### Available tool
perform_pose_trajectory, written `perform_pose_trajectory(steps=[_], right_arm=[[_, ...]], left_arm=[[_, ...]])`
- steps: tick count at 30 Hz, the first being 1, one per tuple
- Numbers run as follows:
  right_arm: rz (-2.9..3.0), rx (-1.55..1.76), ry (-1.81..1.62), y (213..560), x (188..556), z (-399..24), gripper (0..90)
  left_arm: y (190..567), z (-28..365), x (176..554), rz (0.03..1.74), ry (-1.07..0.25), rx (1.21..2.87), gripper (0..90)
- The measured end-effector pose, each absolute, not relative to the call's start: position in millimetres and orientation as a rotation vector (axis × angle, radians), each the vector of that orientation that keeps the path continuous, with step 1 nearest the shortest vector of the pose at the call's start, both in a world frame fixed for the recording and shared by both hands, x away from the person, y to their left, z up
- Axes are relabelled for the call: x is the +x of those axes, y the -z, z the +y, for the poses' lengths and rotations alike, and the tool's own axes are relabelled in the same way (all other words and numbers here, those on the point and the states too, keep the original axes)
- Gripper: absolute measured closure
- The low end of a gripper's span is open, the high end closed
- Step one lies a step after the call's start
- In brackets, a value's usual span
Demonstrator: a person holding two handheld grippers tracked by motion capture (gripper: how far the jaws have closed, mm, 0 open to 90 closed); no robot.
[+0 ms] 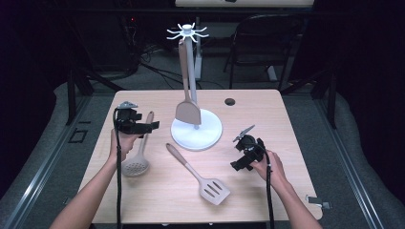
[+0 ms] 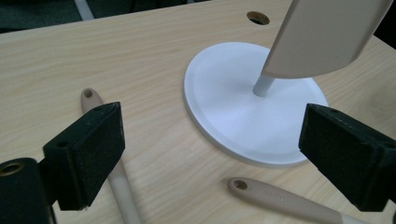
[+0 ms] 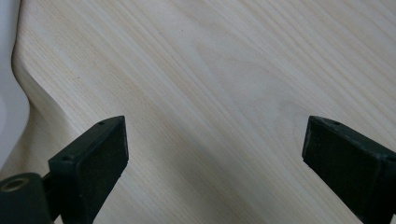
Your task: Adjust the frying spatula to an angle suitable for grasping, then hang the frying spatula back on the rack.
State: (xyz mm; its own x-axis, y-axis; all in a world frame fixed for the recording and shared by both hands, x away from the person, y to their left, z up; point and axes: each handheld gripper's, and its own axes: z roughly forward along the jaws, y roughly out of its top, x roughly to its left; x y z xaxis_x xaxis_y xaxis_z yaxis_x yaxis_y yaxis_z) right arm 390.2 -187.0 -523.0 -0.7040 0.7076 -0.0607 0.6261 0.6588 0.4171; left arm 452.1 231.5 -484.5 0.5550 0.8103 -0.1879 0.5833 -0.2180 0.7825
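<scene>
Two ladles | high view: skimmer [image 1: 136, 164]; left gripper view: handle only [image 2: 119, 179]

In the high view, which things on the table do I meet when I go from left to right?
left gripper → skimmer spoon → slotted turner → right gripper. I leave out the white stand with its hanging turner: it overlaps the slotted turner.
</scene>
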Motion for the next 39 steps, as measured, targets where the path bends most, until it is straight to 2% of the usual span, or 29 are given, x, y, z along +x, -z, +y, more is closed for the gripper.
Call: perform_pose_trajectory(steps=[7,24,25,26,30,34,35,38,39], right_arm=[[2.64,1.09,-0.549,522,389,-187,7.1],[2.643,1.139,-0.561,519,386,-185,7.3],[2.641,1.152,-0.581,520,385,-184,9.8],[2.643,1.143,-0.563,519,384,-183,16.6],[2.617,1.126,-0.562,513,380,-177,33.9],[2.646,1.123,-0.58,514,378,-172,45.2],[2.642,1.111,-0.588,514,377,-172,50.5],[2.638,1.085,-0.677,509,373,-172,76.9],[2.635,1.066,-0.687,507,372,-173,82.9]], left_arm=[[487,238,445,1.158,-0.309,1.923,2.7],[497,236,435,1.187,-0.363,1.915,0.1],[496,237,435,1.181,-0.341,1.931,0.1],[497,236,434,1.188,-0.343,1.921,0.0],[498,236,434,1.202,-0.34,1.903,0.0],[499,236,434,1.201,-0.34,1.908,0.0],[499,236,434,1.201,-0.341,1.908,0.0],[499,235,434,1.2,-0.336,1.914,0.0],[499,234,433,1.203,-0.34,1.914,0.0]])
